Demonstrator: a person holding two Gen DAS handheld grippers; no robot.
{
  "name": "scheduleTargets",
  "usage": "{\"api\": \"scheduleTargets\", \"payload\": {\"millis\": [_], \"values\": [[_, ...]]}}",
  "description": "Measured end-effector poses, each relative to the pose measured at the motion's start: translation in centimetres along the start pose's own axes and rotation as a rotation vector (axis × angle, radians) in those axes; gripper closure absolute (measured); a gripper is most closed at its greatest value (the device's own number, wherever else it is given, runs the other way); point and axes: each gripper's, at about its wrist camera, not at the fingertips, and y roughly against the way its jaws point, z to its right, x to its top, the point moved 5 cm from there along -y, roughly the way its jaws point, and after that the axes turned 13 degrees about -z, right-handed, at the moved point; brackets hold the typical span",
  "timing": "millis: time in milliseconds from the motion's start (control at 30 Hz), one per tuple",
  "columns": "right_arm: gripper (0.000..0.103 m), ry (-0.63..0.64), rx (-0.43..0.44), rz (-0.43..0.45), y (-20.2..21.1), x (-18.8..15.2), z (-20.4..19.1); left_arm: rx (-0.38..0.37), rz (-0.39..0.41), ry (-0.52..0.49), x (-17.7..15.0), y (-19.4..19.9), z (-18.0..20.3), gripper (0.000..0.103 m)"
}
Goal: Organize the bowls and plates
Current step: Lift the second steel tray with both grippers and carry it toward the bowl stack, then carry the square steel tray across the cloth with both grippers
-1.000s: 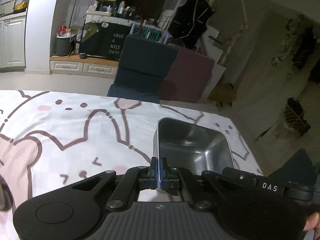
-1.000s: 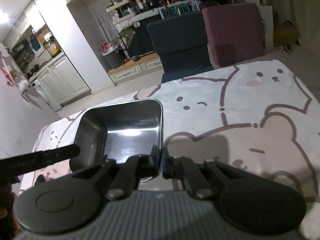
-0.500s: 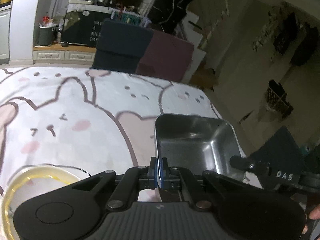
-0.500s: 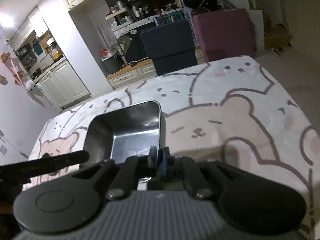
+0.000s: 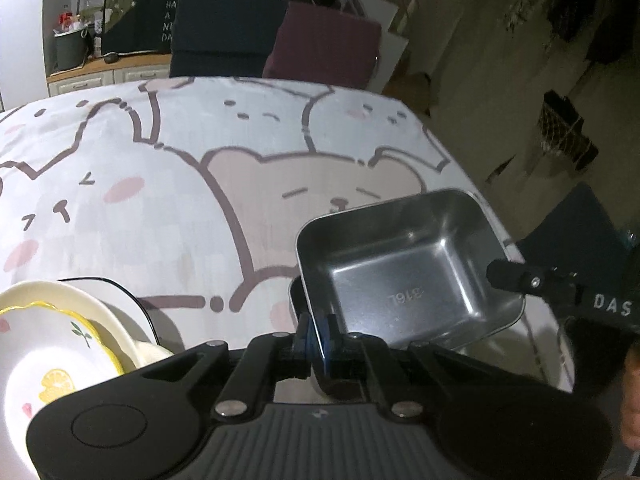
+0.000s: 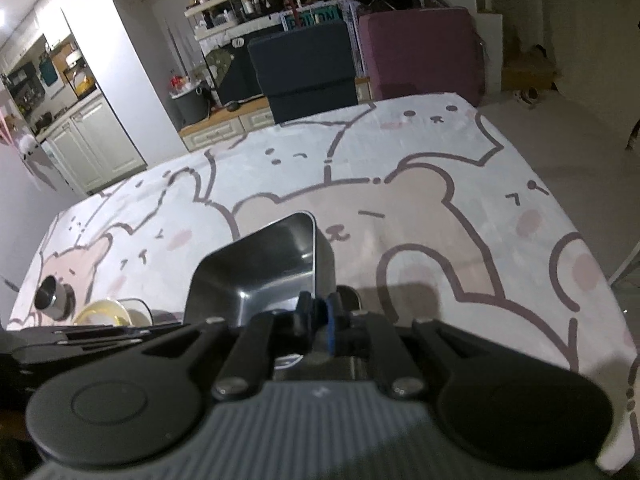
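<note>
A rectangular steel bowl (image 5: 408,268) is held above the bear-print tablecloth (image 5: 200,168), tilted. My left gripper (image 5: 318,338) is shut on its near left rim. My right gripper (image 6: 322,320) is shut on its right rim; the bowl also shows in the right wrist view (image 6: 264,268). A stack of cream plates with yellow rims and a lemon print (image 5: 52,344) sits at the lower left, and shows small in the right wrist view (image 6: 102,312). The other gripper's black body (image 5: 560,288) crosses the bowl's right side.
A small dark metal cup (image 6: 54,298) lies on its side near the table's left edge. Two chairs, dark blue (image 6: 304,68) and maroon (image 6: 420,52), stand at the table's far side. Kitchen cabinets (image 6: 96,140) are beyond on the left.
Both grippers have carried the steel bowl nearer and towards the plate stack. The plates have come into the left wrist view, and the cup and plates into the right wrist view.
</note>
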Motion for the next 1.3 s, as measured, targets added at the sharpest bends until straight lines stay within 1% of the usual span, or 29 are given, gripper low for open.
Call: {"api": "scheduleTargets", "payload": {"millis": [267, 467, 667, 1033, 1300], "values": [[0.093, 0.032, -0.017, -0.023, 0.1, -0.2, -0.2, 0.030, -0.059, -0.019, -0.3, -1.4, 0.1, 0.096], [0.093, 0.039, -0.029, -0.038, -0.1, -0.2, -0.3, 0.046, -0.084, -0.029, -0.5, -2.0, 0.3, 0.095], [0.093, 0.055, -0.049, -0.073, -0.8, -0.4, -0.3, 0.070, -0.104, -0.040, -0.7, -2.4, 0.4, 0.095], [0.096, 0.068, -0.105, -0.130, -2.2, -0.5, 0.1, 0.076, -0.105, -0.044, -0.6, -2.6, 0.6, 0.095], [0.096, 0.063, -0.124, -0.172, -3.6, -0.4, 0.6, 0.074, -0.108, -0.049, -0.6, -2.7, 0.6, 0.095]]}}
